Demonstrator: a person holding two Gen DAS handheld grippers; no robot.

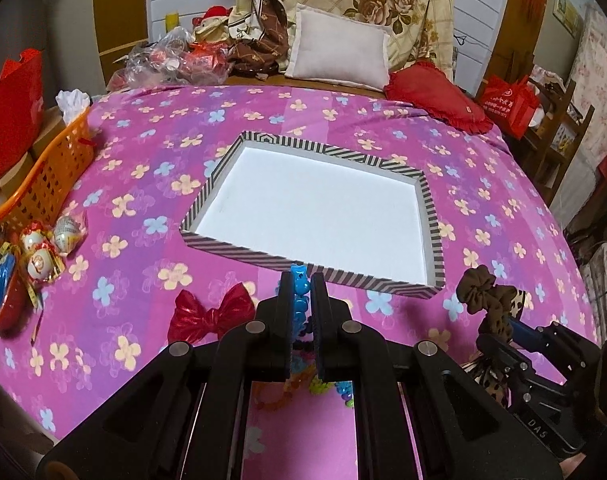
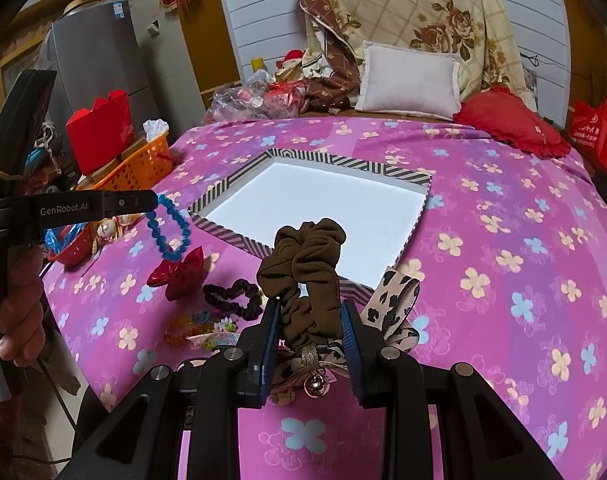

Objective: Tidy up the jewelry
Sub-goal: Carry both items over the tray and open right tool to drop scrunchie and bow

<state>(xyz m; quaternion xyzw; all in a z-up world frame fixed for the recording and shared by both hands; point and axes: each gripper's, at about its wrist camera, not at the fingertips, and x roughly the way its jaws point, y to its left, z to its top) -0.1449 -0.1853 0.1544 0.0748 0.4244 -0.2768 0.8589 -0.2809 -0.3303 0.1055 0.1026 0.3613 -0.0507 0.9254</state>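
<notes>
the left gripper [image 1: 302, 280] is pinched nearly shut on a blue bead bracelet [image 2: 168, 227], which hangs as a loop below its tips, above the near left part of the pink floral bedspread [image 1: 503, 184]. the right gripper [image 2: 310, 308] is partly closed on a brown scrunchie [image 2: 303, 264], with a leopard-print bow [image 2: 395, 300] and a small bell dangling just beside and under it. the striped shallow box [image 1: 429, 216] lies on the middle of the bedspread, white inside and with nothing in it, its near edge just ahead of both grippers.

the step looks like carrying both pieces to the box. to do it well, bring each gripper clear over the near rim before letting go, so the hanging loop and the bow do not snag on the edge. set the bracelet toward the left side and the scrunchie toward the right, apart. a red bow [image 1: 211, 314], a black scrunchie [image 2: 233, 298] and colourful bead pieces [image 2: 199, 326] remain on the bedspread near its front edge.
</notes>
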